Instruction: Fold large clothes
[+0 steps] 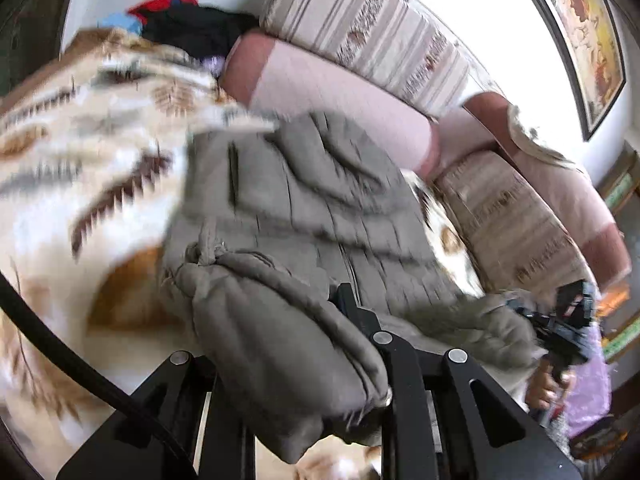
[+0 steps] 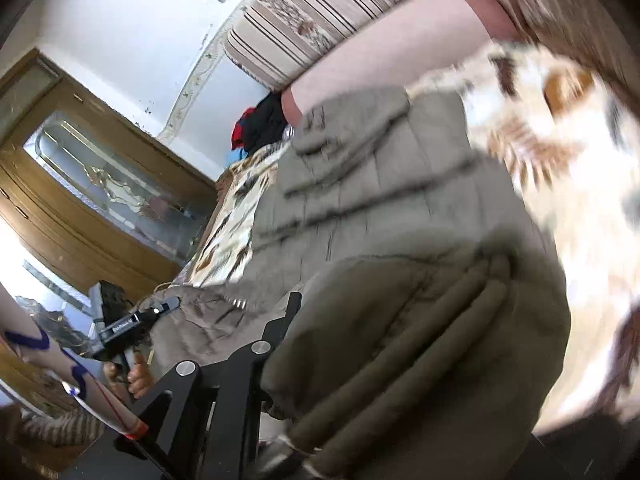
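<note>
A grey-brown quilted jacket point(image 1: 304, 200) lies on a sofa covered by a patterned cream and brown blanket point(image 1: 80, 152). My left gripper point(image 1: 320, 340) is shut on a bunched fold of the jacket, which drapes over its fingers and hides the left one. My right gripper point(image 2: 320, 360) is shut on the jacket's ribbed hem point(image 2: 420, 340), which covers its right finger. The jacket point(image 2: 380, 184) stretches away from it over the blanket point(image 2: 560, 160). Each gripper shows in the other's view, the right one point(image 1: 568, 320) and the left one point(image 2: 136, 320).
Striped sofa back cushions point(image 1: 360, 20) and pink bolsters point(image 1: 340, 96) run behind the jacket. A pile of red, black and blue clothes point(image 1: 188, 20) sits at the sofa's far end. A wooden cabinet with glass point(image 2: 100, 184) stands to the left. A framed picture point(image 1: 580, 40) hangs on the wall.
</note>
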Motion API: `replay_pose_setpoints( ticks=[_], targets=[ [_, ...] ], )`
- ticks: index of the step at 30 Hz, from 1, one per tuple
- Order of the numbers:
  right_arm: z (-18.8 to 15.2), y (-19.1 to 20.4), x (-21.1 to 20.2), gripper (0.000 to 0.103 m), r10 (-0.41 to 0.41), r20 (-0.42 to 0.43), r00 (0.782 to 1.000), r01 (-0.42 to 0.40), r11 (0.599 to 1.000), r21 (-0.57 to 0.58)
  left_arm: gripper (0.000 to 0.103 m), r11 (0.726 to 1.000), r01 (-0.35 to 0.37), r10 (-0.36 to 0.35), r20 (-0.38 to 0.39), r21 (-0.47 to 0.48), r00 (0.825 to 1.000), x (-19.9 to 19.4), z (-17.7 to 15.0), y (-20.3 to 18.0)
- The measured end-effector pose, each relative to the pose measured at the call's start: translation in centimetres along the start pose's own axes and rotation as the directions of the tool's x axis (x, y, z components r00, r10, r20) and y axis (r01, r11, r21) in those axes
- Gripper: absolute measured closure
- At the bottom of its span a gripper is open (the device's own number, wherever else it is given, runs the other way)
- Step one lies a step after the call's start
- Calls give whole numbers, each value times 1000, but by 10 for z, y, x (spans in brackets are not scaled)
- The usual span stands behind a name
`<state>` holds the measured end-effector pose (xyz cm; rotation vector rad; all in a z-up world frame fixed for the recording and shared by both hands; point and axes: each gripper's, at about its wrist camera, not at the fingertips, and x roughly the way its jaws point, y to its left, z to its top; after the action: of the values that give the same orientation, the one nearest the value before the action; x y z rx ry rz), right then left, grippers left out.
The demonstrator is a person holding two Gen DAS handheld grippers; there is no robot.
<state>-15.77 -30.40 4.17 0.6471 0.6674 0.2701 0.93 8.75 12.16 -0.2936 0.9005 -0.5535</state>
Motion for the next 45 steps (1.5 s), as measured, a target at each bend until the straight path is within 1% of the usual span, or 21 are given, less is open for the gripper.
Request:
replay_pose_setpoints(
  ticks=[4, 6, 8, 10, 13, 16, 18, 20, 23, 26, 29, 30, 32, 33, 35, 37, 38, 40, 42, 43, 45],
  targets=[
    [60, 13, 23, 84, -59, 57, 997, 61, 997, -38, 82, 997, -77, 76, 41, 31, 996, 32, 61, -6],
    [94, 20, 44, 83, -88, 77, 993, 92, 995, -43, 81, 991, -132, 131, 32, 35, 991, 56, 95, -5],
    [130, 24, 70, 80, -154, 77, 985, 159, 986, -51, 81, 985, -175, 175, -2, -12, 985, 86, 129, 4],
    [159, 24, 97, 80, -227, 67, 972, 231, 971, -61, 80, 977, -210, 209, -24, -41, 978, 111, 153, 13],
    [197, 7, 145, 80, -340, 37, 940, 341, 939, -43, 80, 962, -269, 267, -48, -40, 963, 151, 182, 21],
    [221, -16, 183, 80, -402, -2, 916, 402, 916, -16, 80, 949, -314, 311, -79, -37, 947, 191, 198, 30],
    [230, -29, 205, 79, -431, -28, 902, 432, 902, 1, 79, 942, -334, 329, -96, -38, 939, 212, 202, 38],
    [237, -41, 223, 78, -444, -43, 895, 445, 896, 18, 79, 939, -335, 325, -121, -76, 938, 229, 202, 52],
    [239, -55, 238, 74, -441, -59, 896, 444, 895, 54, 78, 938, -309, 286, -155, -154, 946, 243, 199, 70],
    [235, -57, 244, 73, -463, -74, 883, 466, 884, 31, 74, 951, -259, 235, -146, -169, 961, 235, 199, 71],
    [234, -46, 235, 72, -470, -53, 881, 471, 882, 10, 62, 966, -159, 139, -106, -205, 985, 210, 203, 69],
    [235, -43, 230, 69, -463, -44, 885, 464, 886, 11, 55, 968, -133, 115, -92, -214, 989, 203, 205, 67],
    [236, -37, 216, 63, -423, -14, 906, 424, 905, 35, 35, 969, -58, 48, -46, -241, 998, 184, 208, 65],
    [236, -34, 211, 58, -407, -4, 913, 407, 912, 46, 21, 968, -29, 24, -20, -248, 999, 176, 210, 64],
    [235, -28, 200, 50, -365, 10, 931, 364, 929, 64, 18, 968, 41, -33, 40, -247, 999, 155, 216, 56],
    [234, -20, 192, 41, -351, 27, 936, 349, 935, 65, 16, 970, 74, -63, 55, -233, 996, 143, 221, 46],
    [233, -14, 188, 34, -355, 47, 934, 352, 934, 53, 16, 974, 53, -41, 58, -219, 997, 139, 222, 39],
    [232, -2, 181, 32, -377, 78, 923, 376, 926, 26, 16, 986, -18, 27, 48, -167, 998, 138, 221, 25],
    [229, 12, 175, 15, -389, 122, 913, 394, 919, -24, 16, 992, -100, 103, 32, -74, 994, 144, 214, 5],
    [228, 17, 174, 15, -404, 141, 904, 413, 910, -44, 16, 990, -136, 137, 26, -25, 990, 150, 209, -6],
    [222, 34, 177, 15, -444, 169, 880, 467, 874, -132, 16, 986, -160, 160, 13, 34, 987, 162, 199, -18]
  ],
)
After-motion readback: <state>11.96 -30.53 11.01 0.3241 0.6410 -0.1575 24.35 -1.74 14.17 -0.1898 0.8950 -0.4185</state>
